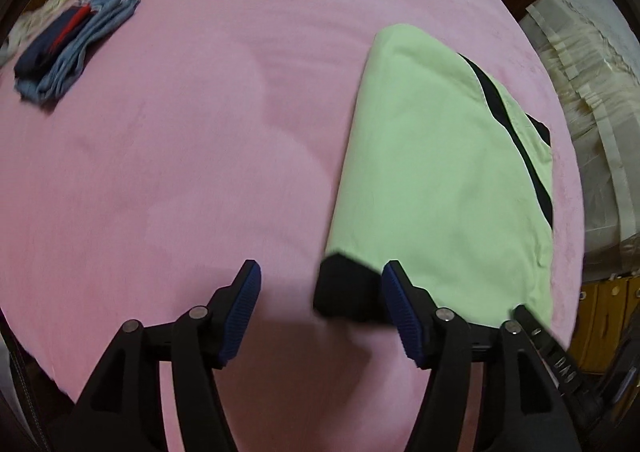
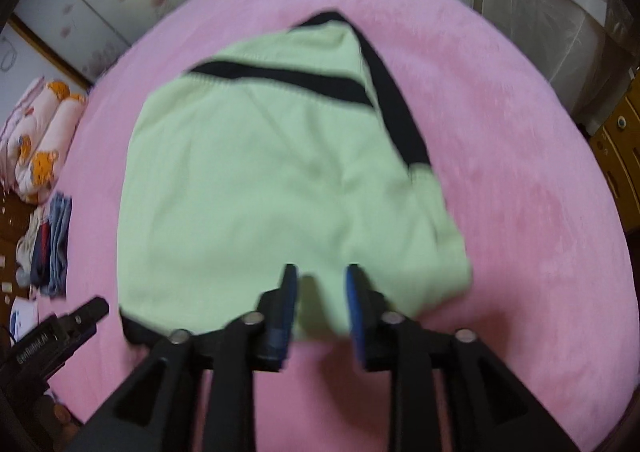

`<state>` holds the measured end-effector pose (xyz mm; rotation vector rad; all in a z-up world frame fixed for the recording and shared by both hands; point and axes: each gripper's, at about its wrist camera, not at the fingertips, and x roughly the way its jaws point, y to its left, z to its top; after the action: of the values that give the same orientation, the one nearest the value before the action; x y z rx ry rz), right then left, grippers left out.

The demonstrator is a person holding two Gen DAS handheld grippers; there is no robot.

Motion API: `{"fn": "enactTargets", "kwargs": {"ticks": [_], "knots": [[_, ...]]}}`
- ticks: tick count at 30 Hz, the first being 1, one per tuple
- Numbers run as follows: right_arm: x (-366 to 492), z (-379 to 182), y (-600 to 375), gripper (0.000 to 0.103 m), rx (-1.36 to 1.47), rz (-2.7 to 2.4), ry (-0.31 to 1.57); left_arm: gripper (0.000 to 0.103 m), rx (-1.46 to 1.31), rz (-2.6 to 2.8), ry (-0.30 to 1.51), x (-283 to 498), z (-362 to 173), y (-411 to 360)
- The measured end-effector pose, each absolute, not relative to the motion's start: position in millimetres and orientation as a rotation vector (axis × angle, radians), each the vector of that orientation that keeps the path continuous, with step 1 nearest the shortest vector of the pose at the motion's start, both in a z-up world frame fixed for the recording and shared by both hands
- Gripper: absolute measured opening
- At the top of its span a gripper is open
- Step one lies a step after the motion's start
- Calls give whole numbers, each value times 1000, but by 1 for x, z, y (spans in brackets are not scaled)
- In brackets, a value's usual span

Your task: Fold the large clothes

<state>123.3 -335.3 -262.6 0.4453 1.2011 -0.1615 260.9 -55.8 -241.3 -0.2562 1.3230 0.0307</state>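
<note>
the light green garment [image 2: 280, 180] lay folded flat on the pink bed [image 1: 160, 172] — both claws, left claw [image 1: 320, 308] and right claw [image 2: 318, 300], stood spread and empty, apparently to let it settle.

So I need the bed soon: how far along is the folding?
Done: a stack of folded clothes sits at the far corner of the pink bed. In hand: the green garment lies folded over, and the left gripper and right gripper are open above its near edge, holding nothing. Left: probably another fold, then stacking it.
</note>
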Motion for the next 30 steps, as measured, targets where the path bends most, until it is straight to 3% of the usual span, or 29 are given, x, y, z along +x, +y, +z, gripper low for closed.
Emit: {"fn": "enactTargets", "kwargs": {"ticks": [4, 6, 10, 15, 18, 30], "knots": [[106, -261, -318, 36, 395, -124, 1259, 69, -232, -7, 1355, 251, -236, -61], [99, -258, -311, 46, 372, -115, 1291, 70, -203, -10, 1361, 245, -232, -65], [88, -248, -300, 52, 364, -87, 1321, 73, -189, -30, 1376, 236, -223, -73], [86, -228, -294, 76, 312, -61, 1326, 76, -155, -63, 1396, 228, -211, -84], [89, -213, -295, 79, 267, -66, 1309, 76, -117, -70, 1380, 227, -203, -91], [104, -180, -313, 93, 259, -71, 1291, 97, -68, -123, 1325, 241, -158, -107]]}}
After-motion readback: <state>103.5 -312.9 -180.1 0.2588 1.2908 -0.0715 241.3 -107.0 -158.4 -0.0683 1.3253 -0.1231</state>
